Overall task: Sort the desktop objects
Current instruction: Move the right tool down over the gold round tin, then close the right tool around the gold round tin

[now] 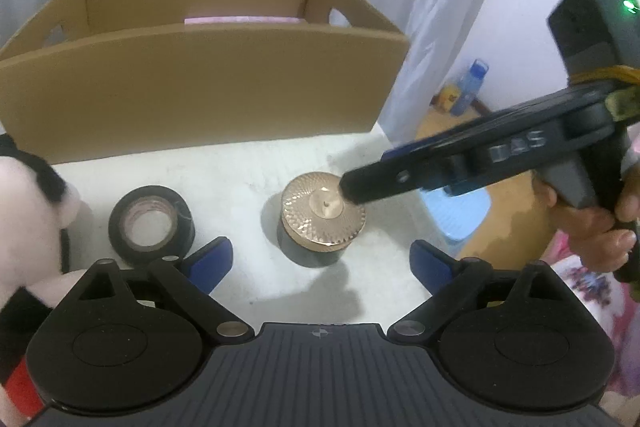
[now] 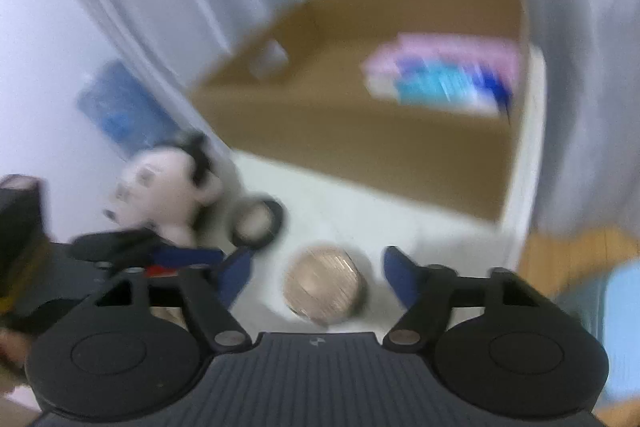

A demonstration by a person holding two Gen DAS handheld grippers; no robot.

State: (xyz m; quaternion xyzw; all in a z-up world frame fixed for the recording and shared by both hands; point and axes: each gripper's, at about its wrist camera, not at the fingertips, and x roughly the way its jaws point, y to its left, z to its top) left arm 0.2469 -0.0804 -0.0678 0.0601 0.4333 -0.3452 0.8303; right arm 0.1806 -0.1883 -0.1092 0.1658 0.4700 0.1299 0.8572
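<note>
A round jar with a gold faceted lid (image 1: 323, 214) stands on the white table; it also shows in the blurred right wrist view (image 2: 323, 283). My left gripper (image 1: 320, 263) is open and empty, just short of the jar. My right gripper (image 2: 318, 277) is open, its blue fingertips either side of the jar from above; in the left wrist view its tip (image 1: 352, 185) is over the lid. A black tape roll (image 1: 151, 223) lies left of the jar. A plush toy (image 1: 28, 219) is at the far left.
An open cardboard box (image 1: 200, 83) stands behind the objects and holds a pink and blue package (image 2: 444, 75). White curtains hang behind. The table's right edge drops to a wooden floor with a light blue stool (image 1: 460, 215).
</note>
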